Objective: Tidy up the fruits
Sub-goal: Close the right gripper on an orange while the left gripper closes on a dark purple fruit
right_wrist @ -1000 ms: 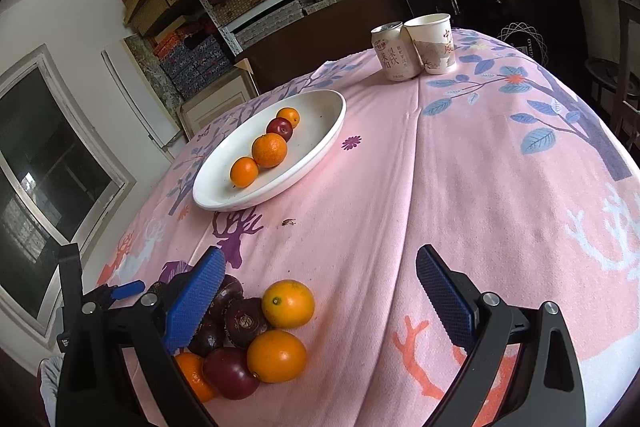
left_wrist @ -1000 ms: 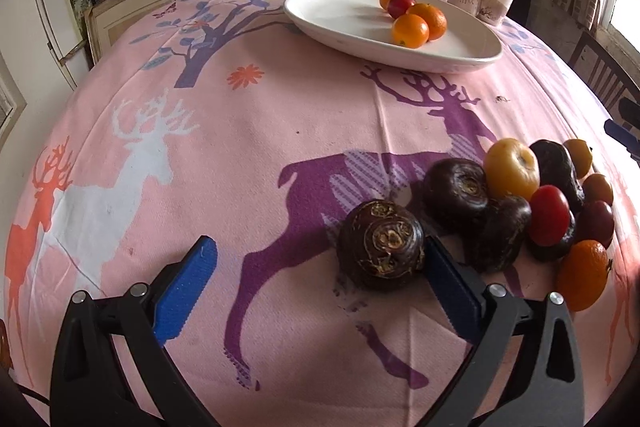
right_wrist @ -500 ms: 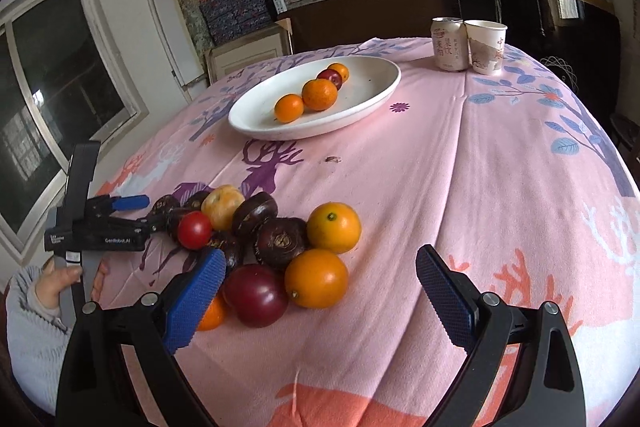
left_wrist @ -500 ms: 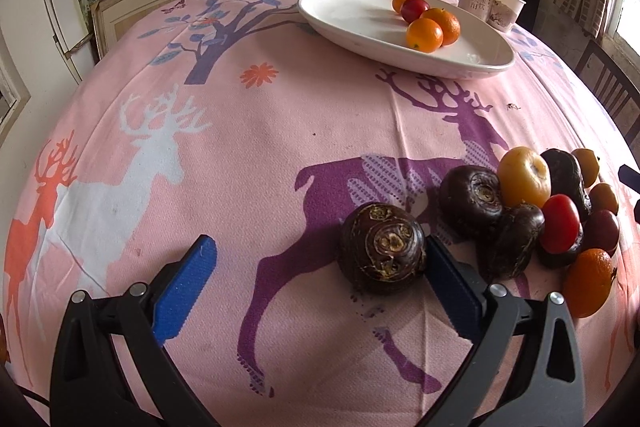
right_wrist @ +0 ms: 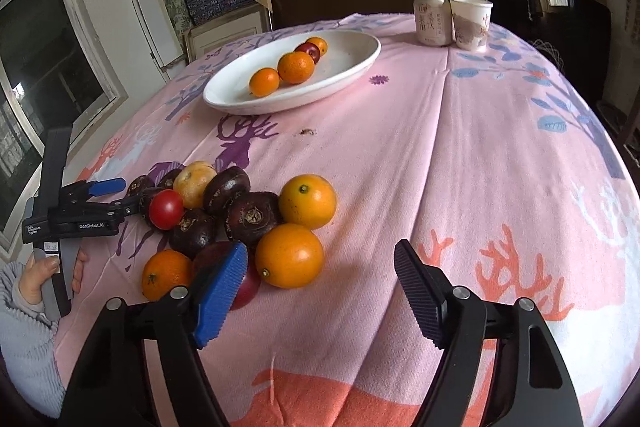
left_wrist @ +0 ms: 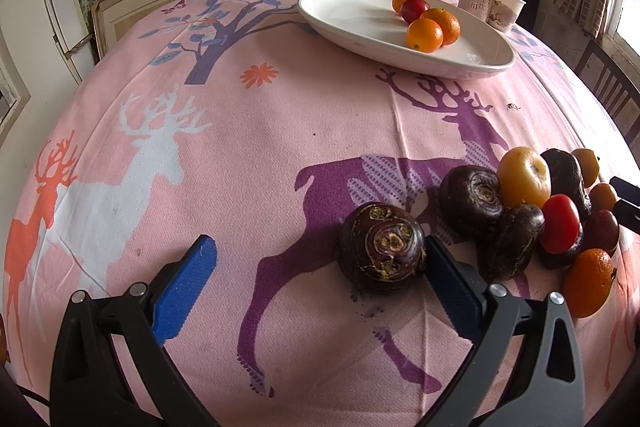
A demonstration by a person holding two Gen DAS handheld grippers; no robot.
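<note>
Orange round fruit (right_wrist: 289, 255) sits nearest us in the pile, well short of the white oval dish (right_wrist: 360, 61). Our right gripper (right_wrist: 316, 297) has just been narrowing, nothing clamped yet; left gripper (left_wrist: 320, 285) gapes wide beside a dark purple bulb (left_wrist: 381, 247). Looks like pickup's coming.

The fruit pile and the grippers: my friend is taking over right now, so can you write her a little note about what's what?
Left gripper: open, a dark round fruit lies against its right finger, not clamped.
Right gripper: open, jaws have just been closing, nothing between the pads; the nearest orange sits just ahead of them.
White plate: three oranges and one red fruit already in.
Pile on the pink cloth: oranges, dark fruits, a red one, a yellow one, still to move.
Can and paper cup stand behind the plate.
</note>
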